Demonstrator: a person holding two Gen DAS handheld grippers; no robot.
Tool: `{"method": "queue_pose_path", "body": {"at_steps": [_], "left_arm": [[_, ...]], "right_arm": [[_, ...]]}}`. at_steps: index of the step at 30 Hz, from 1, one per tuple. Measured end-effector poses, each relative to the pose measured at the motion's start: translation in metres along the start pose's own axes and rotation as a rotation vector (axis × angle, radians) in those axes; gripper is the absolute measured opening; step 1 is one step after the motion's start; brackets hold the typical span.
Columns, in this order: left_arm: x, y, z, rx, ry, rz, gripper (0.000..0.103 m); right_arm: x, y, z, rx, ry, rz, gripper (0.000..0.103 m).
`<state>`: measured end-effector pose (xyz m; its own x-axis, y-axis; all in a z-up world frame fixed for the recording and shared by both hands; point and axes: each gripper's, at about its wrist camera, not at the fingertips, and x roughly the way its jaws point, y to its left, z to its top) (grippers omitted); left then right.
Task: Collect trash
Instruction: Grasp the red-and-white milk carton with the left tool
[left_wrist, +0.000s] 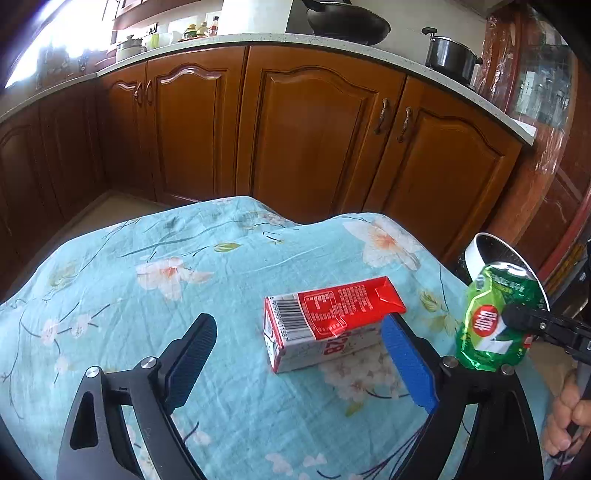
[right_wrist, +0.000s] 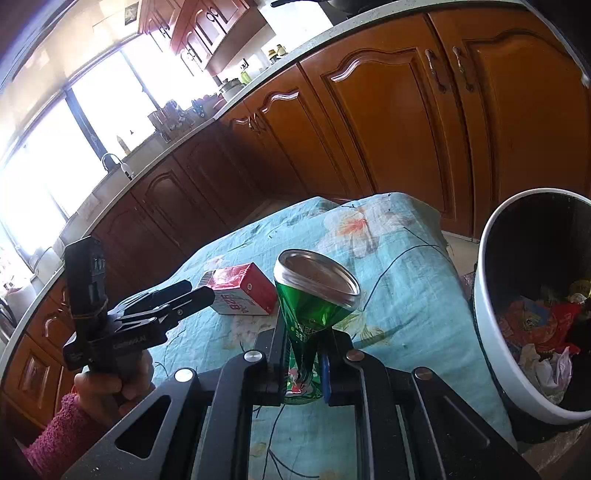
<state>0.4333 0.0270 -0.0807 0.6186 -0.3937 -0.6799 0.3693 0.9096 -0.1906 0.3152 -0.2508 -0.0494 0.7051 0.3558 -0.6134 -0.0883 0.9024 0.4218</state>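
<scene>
A red and white drink carton (left_wrist: 328, 325) lies on its side on the blue floral tablecloth (left_wrist: 147, 280). My left gripper (left_wrist: 299, 354) is open around the carton, its right finger close beside the carton's end. The carton also shows in the right wrist view (right_wrist: 242, 290). My right gripper (right_wrist: 301, 354) is shut on a crushed green can (right_wrist: 314, 306) and holds it above the table; in the left wrist view the can (left_wrist: 487, 325) hangs at the table's right edge. A white trash bin (right_wrist: 495, 332) with trash inside stands to the right of the table.
Brown kitchen cabinets (left_wrist: 314, 129) with a pale countertop run behind the table. A wok (left_wrist: 347, 22) and a pot (left_wrist: 450, 55) sit on the counter. The bin's rim also shows in the left wrist view (left_wrist: 476, 247) behind the can.
</scene>
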Motion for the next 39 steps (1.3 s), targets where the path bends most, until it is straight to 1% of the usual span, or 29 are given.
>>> {"method": "queue_pose_path", "body": {"at_steps": [3,7,10,13,17,18,19,21,24,27,28,30,32,36,37,39], "left_arm": [[0.014,0.003,0.001,-0.014,0.026,-0.037,0.091],[0.019,-0.013,0.002,0.041,0.032,-0.088,0.091],[0.008,-0.03,-0.004,0.059,0.033,-0.151,0.09],[-0.011,-0.051,-0.022,0.087,0.035,-0.198,0.09],[-0.035,-0.072,-0.049,0.117,0.077,-0.25,0.09],[-0.041,-0.077,-0.055,0.131,0.078,-0.248,0.09],[-0.047,-0.081,-0.057,0.146,0.068,-0.229,0.09],[-0.054,-0.086,-0.057,0.166,0.047,-0.16,0.09],[-0.054,-0.08,-0.048,0.158,0.035,-0.084,0.091],[-0.039,-0.067,-0.036,0.114,0.073,-0.02,0.091],[-0.034,-0.064,-0.033,0.098,0.084,-0.02,0.091],[-0.023,-0.063,-0.028,0.099,0.093,-0.017,0.091],[-0.012,-0.066,-0.025,0.129,0.101,0.003,0.091],[0.011,-0.073,-0.013,0.222,0.142,0.003,0.091],[0.015,-0.075,-0.01,0.248,0.154,0.014,0.091],[0.021,-0.08,-0.006,0.284,0.167,0.03,0.089]], "right_arm": [[-0.01,-0.001,-0.004,0.003,-0.007,0.005,0.013],[-0.016,-0.004,-0.004,0.005,-0.011,0.0,0.013],[-0.023,-0.009,-0.005,0.016,-0.023,-0.006,0.013],[-0.03,-0.015,-0.004,0.024,-0.037,-0.013,0.013],[-0.044,-0.029,-0.007,0.04,-0.053,-0.031,0.013],[-0.048,-0.032,-0.007,0.045,-0.057,-0.034,0.013],[-0.052,-0.036,-0.008,0.051,-0.061,-0.038,0.013],[-0.058,-0.041,-0.008,0.058,-0.07,-0.044,0.013],[-0.065,-0.045,-0.008,0.068,-0.078,-0.044,0.013],[-0.07,-0.046,-0.01,0.071,-0.087,-0.048,0.013],[-0.071,-0.046,-0.01,0.073,-0.089,-0.048,0.013],[-0.073,-0.047,-0.012,0.079,-0.091,-0.046,0.013],[-0.072,-0.046,-0.013,0.081,-0.087,-0.043,0.013],[-0.073,-0.049,-0.016,0.082,-0.078,-0.045,0.013],[-0.073,-0.05,-0.016,0.084,-0.078,-0.046,0.013],[-0.074,-0.051,-0.017,0.085,-0.078,-0.048,0.013]]}}
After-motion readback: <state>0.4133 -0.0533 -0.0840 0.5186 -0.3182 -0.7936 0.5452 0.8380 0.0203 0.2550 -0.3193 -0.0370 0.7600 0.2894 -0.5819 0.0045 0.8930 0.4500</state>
